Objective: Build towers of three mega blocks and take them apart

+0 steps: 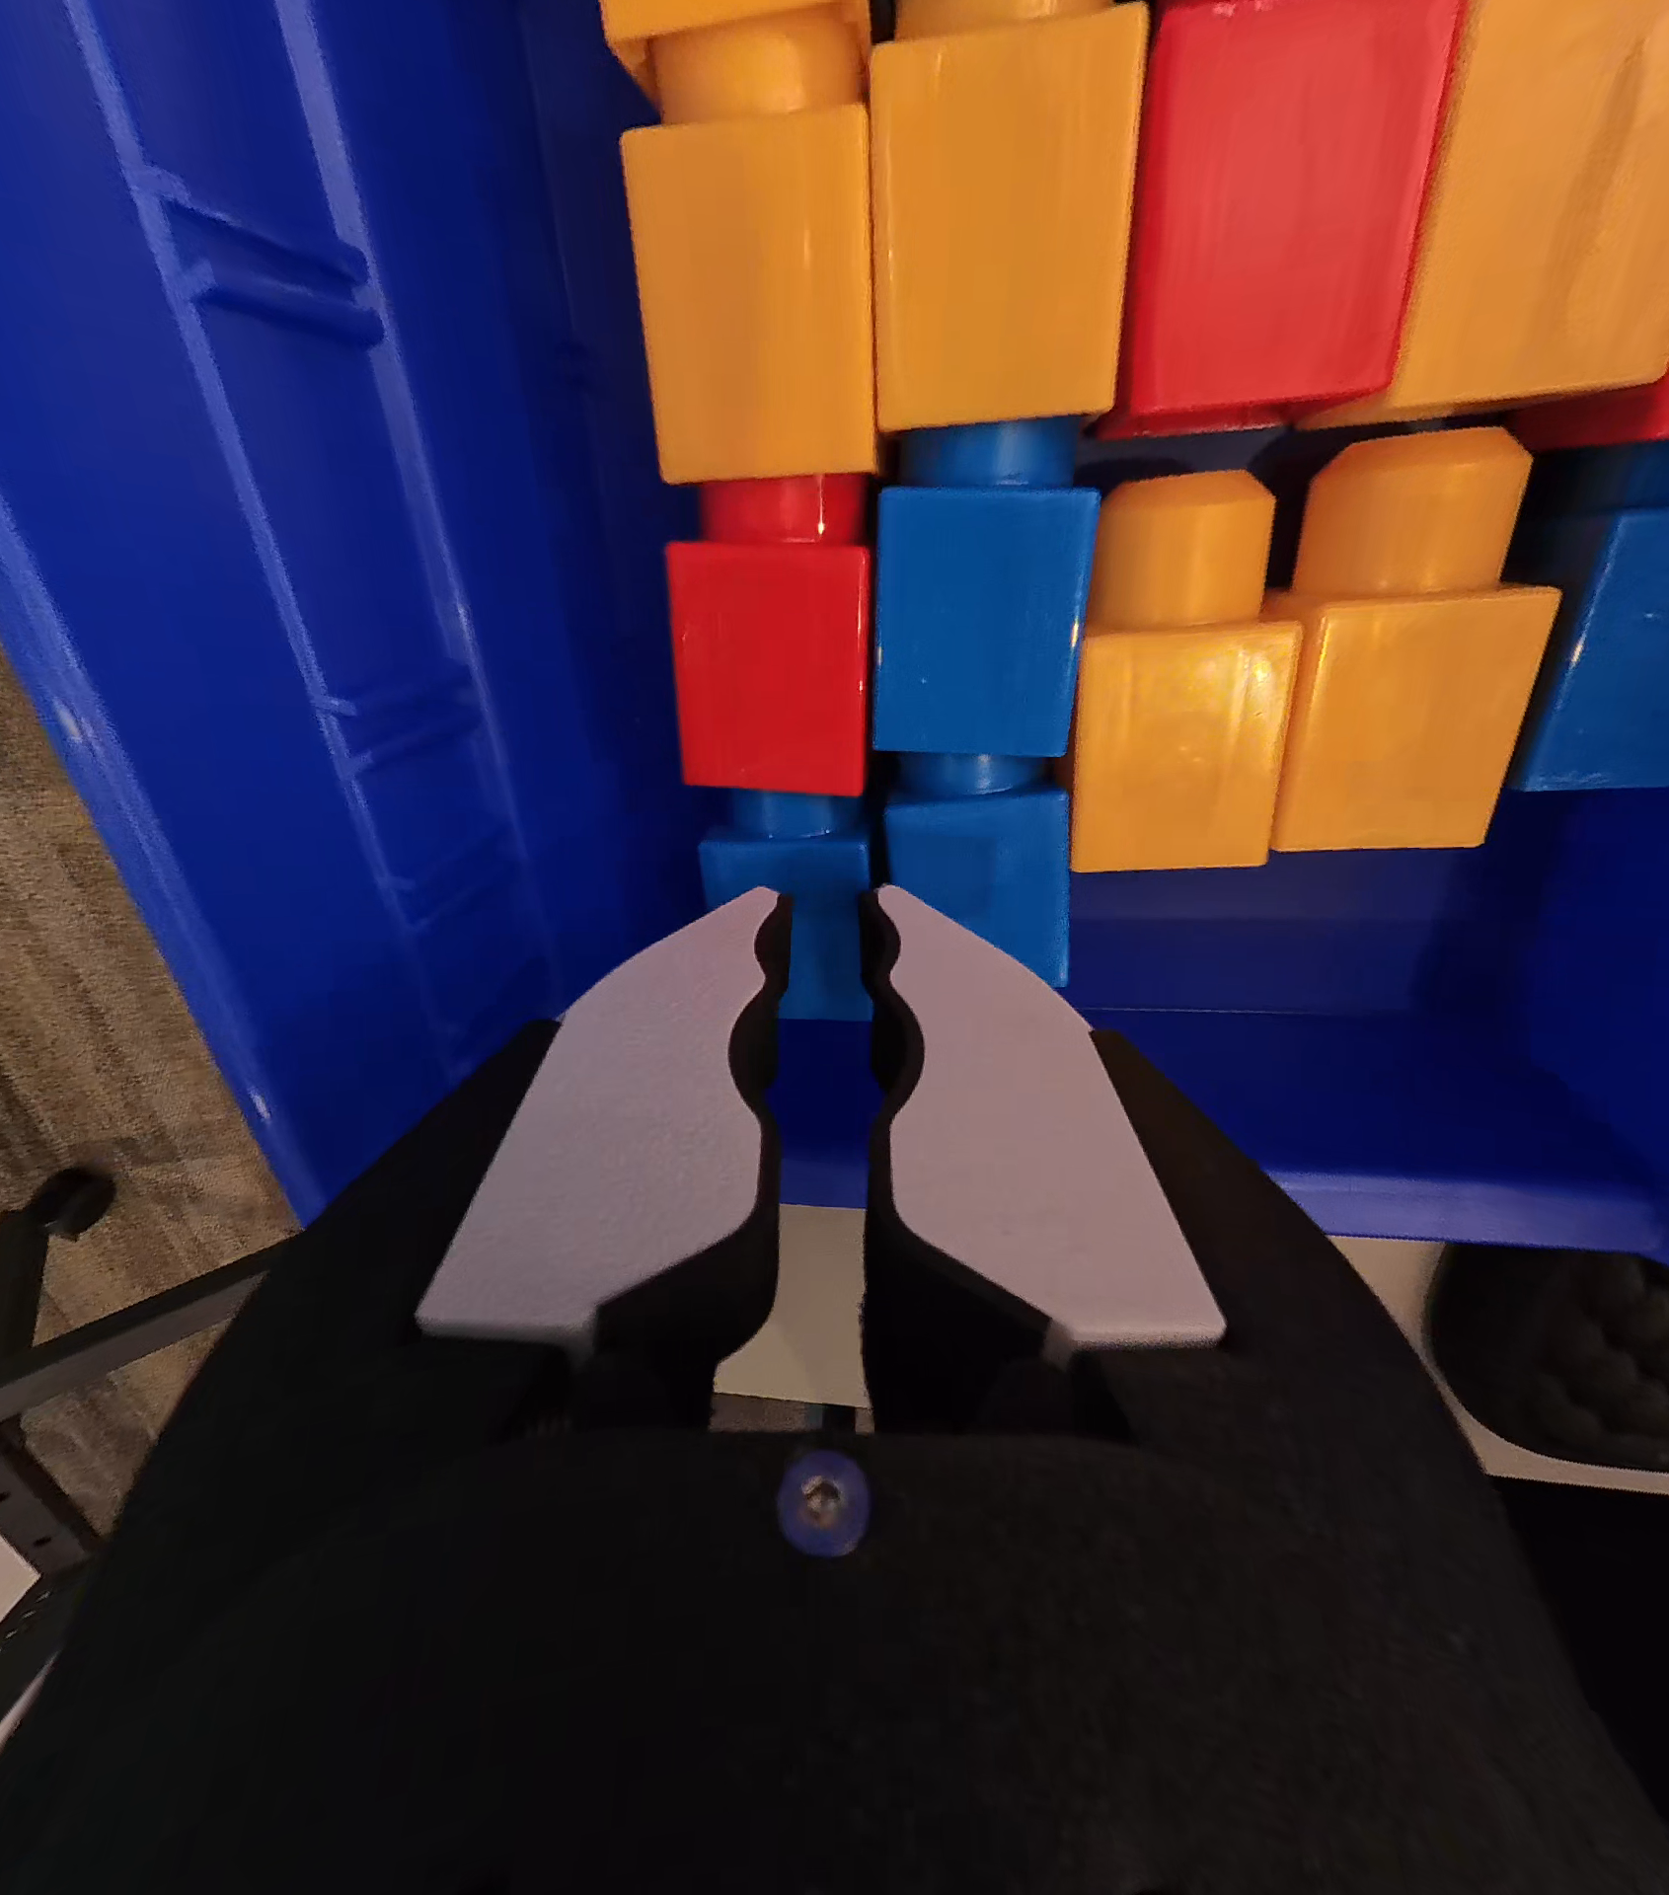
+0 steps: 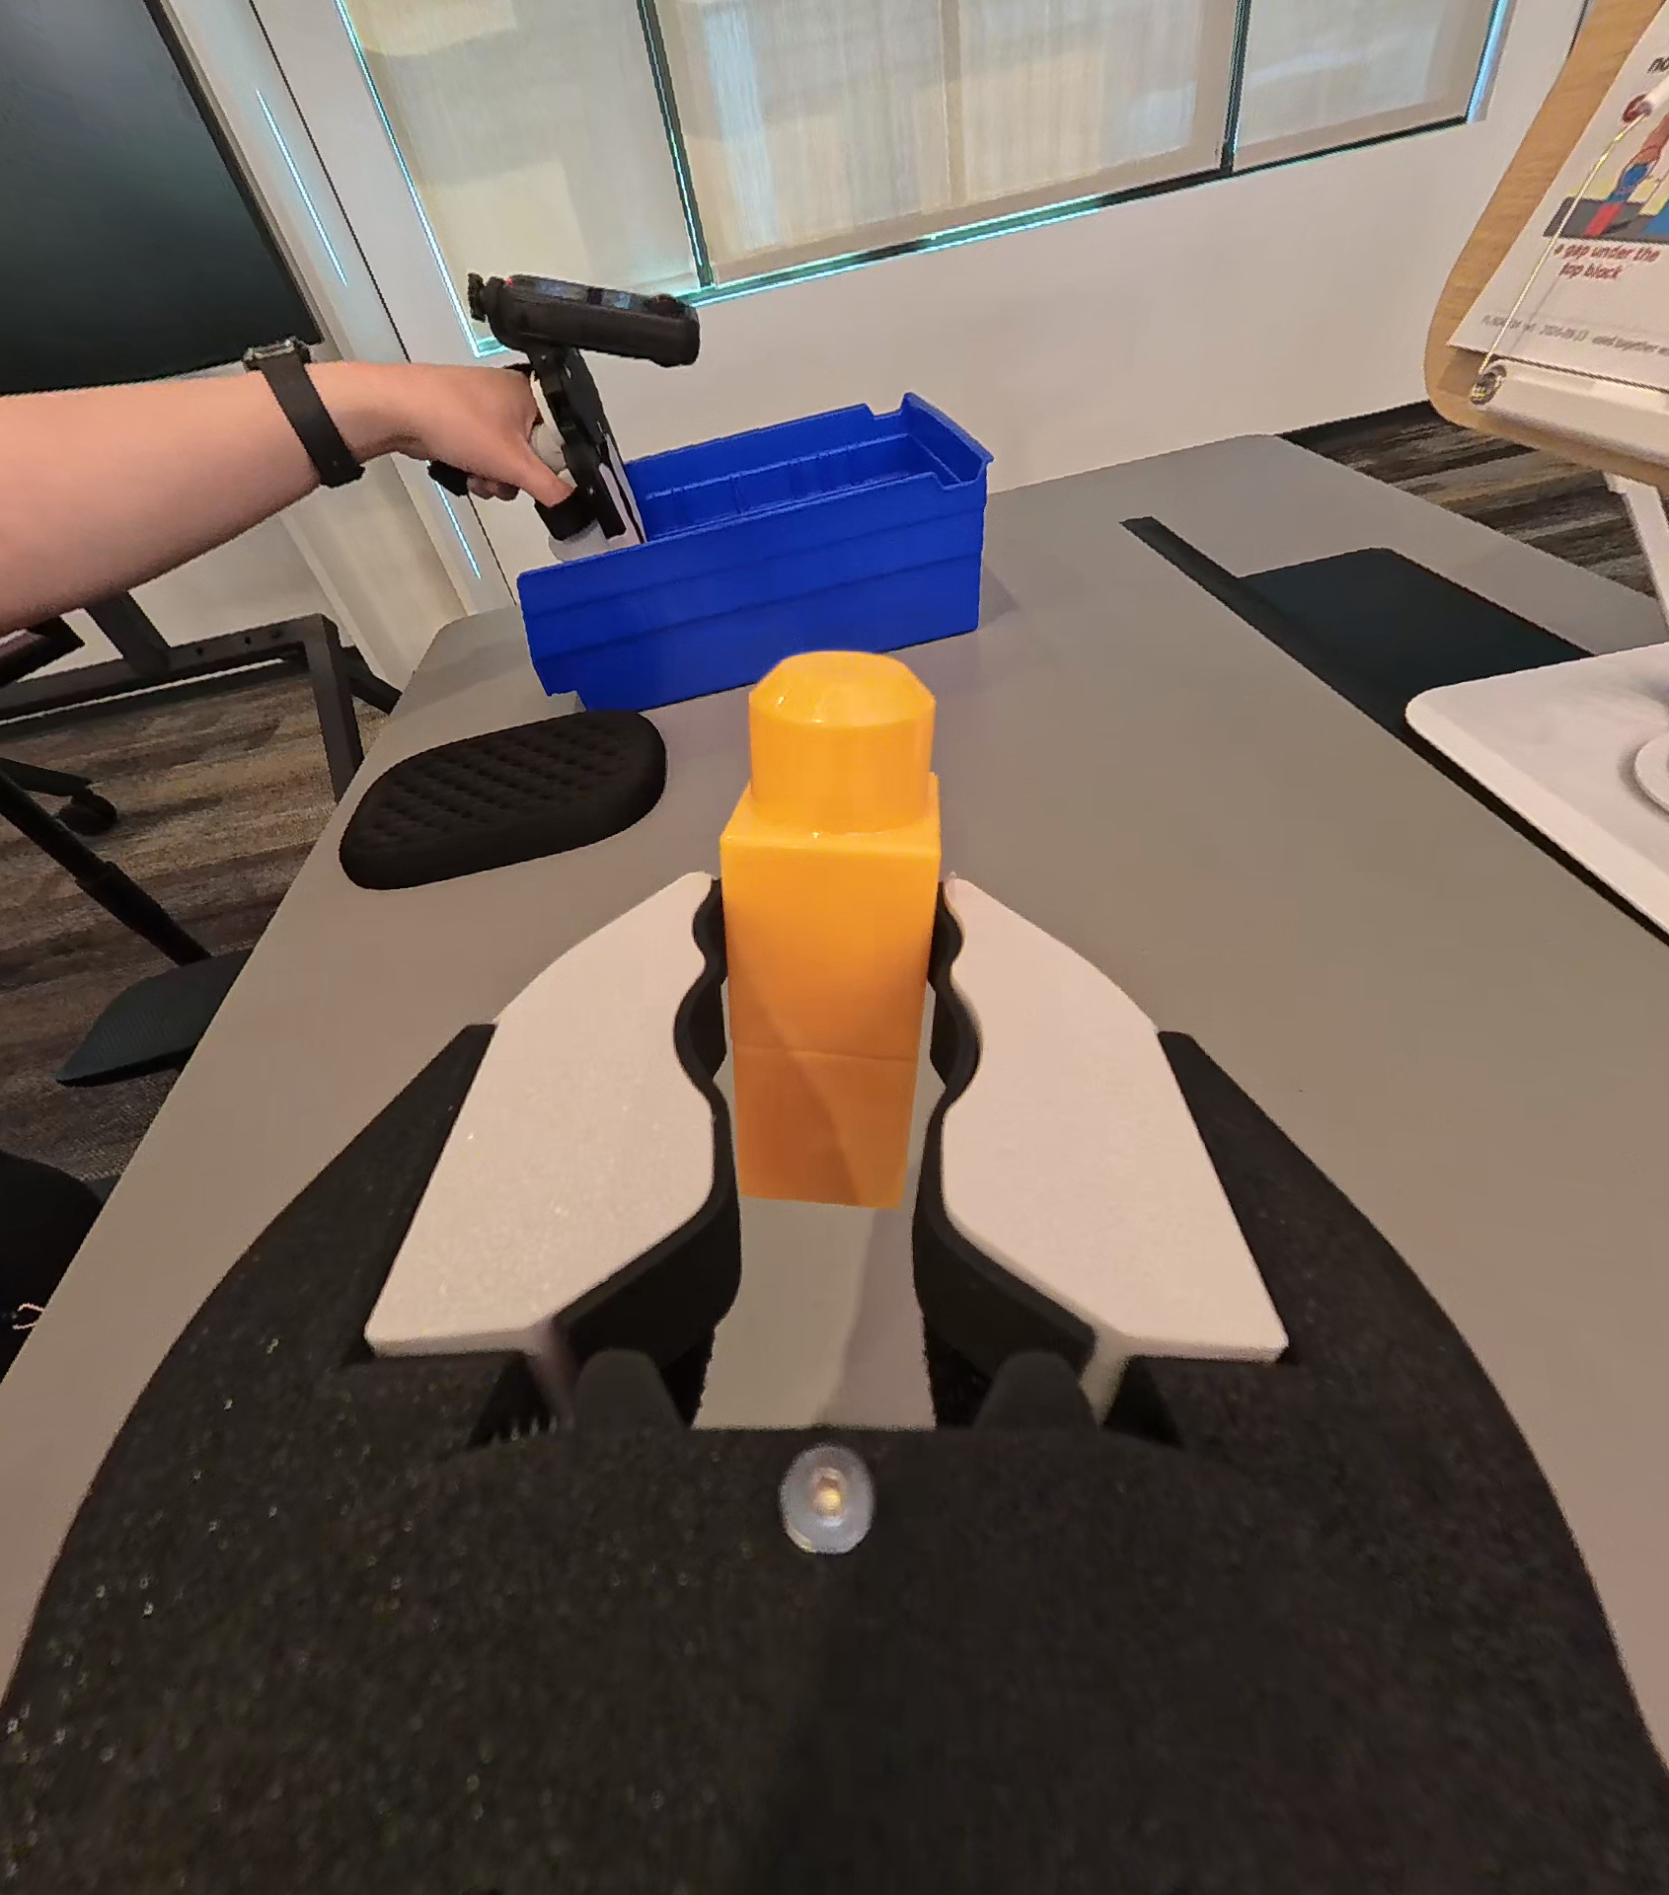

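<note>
Mega blocks: yellow, red and blue pieces were seen packed inside the blue bin (image 1: 297, 513), most of them joined end to end in rows; two more yellow ones were held outside it, over the table.
Left-hand row in the bin: a yellow block (image 1: 753, 297), a red block (image 1: 770, 667) and a blue block (image 1: 815, 923) were joined in one line, close to the bin's left wall.
Neighbouring row: a yellow block and two blue blocks (image 1: 979, 626) were lined up just beside that row, touching it.
Further blocks: two loose yellow blocks (image 1: 1302, 718) were lying deeper in the bin, with red, yellow and blue ones beyond them.
Left gripper (image 1: 825, 902): it was pushed into the near end of the bin, its fingers narrowed to a slim gap at the end of the blue block; whether the block was actually pinched could not be told.
Left gripper from the right wrist view: it (image 2: 620, 513) was seen dipped into the bin's (image 2: 758, 605) near-left corner, held by a hand (image 2: 471, 431) with a dark wristband.
Right gripper (image 2: 830, 892): it was closed on a yellow stack (image 2: 825, 984) of two blocks, one pushed onto the other, stud pointing away from the camera.
Yellow stack's place: it was held in front of the bin, over the grey table (image 2: 1220, 923).
Black pad (image 2: 502, 800): it was lying on the table just in front of the bin.
Stand with printed sheet (image 2: 1630, 256): it was set well to the right of the bin.
</note>
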A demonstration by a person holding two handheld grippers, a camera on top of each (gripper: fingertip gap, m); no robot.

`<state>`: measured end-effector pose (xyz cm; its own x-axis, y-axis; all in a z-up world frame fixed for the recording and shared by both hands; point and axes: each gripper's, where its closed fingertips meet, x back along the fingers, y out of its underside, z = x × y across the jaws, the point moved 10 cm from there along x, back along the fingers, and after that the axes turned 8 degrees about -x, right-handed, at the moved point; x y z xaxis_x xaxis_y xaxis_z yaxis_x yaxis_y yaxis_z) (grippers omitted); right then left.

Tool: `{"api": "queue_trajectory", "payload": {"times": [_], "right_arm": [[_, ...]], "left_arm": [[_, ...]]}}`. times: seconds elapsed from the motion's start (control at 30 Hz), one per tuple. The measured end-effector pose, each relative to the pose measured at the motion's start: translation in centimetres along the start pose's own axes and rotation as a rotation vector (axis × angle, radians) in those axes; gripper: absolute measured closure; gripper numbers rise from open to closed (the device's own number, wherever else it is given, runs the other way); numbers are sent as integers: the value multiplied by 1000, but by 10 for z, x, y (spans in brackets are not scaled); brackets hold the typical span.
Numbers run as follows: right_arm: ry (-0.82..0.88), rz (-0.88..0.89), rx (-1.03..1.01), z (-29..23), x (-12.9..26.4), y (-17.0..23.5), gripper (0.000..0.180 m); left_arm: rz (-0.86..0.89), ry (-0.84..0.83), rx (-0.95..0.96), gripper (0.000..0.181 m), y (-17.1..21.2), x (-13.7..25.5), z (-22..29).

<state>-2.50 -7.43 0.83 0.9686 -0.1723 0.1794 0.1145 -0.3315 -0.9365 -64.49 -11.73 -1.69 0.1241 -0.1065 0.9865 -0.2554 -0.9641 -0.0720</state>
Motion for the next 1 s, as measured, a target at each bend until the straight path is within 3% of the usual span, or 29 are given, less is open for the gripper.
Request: {"api": "queue_trajectory", "payload": {"times": [0.47, 1.0], "right_arm": [[-8, -19, 1, -1, -2, 0, 144], [-10, -16, 2, -1, -1, -1, 144]], "left_arm": [[-15, 17, -16, 153, 5, 1, -9], [7, -7, -46, 156, 7, 2, -3]]}}
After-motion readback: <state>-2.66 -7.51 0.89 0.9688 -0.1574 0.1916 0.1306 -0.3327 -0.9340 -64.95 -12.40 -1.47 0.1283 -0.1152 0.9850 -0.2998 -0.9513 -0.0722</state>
